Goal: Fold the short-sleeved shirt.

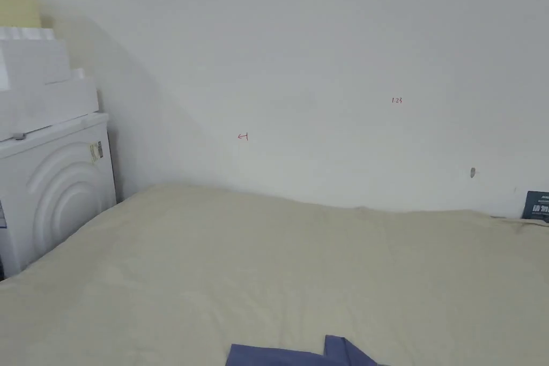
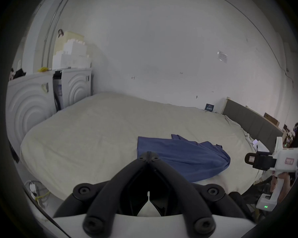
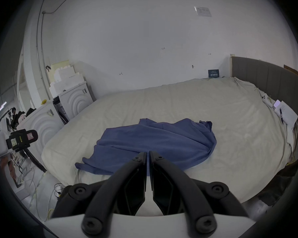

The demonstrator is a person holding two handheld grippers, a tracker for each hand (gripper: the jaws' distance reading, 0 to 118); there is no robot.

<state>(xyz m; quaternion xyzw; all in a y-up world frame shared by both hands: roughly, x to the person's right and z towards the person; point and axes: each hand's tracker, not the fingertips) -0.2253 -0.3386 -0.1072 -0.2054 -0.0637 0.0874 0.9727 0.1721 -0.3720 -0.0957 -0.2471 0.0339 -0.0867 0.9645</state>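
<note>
Blue cloth pokes in at the bottom edge of the head view: one corner of the short-sleeved shirt (image 1: 300, 355), lying on the cream bed cover (image 1: 279, 270). To the left stands one white appliance (image 1: 53, 190) with stacked white foam blocks (image 1: 37, 83) on top, and one dark card (image 1: 536, 205) leans against the wall at the far right.

From the left gripper view, the left gripper (image 2: 149, 155) has its two black jaws closed tip to tip with nothing between them, held above the near edge of the bed. The single shirt (image 2: 182, 157) lies crumpled just beyond the tips. Two white appliances stand side by side at the left. Off to the right, the right gripper (image 2: 249, 159) is held clear of the bed; its jaw state cannot be told from here.

From the right gripper view, the right gripper (image 3: 148, 154) shows its two jaws nearly together, a thin slit between them, holding nothing. The shirt (image 3: 155, 142) lies rumpled on the cover near the front edge of the bed. The left gripper (image 3: 22, 138) hangs at the left, beside the bed.
</note>
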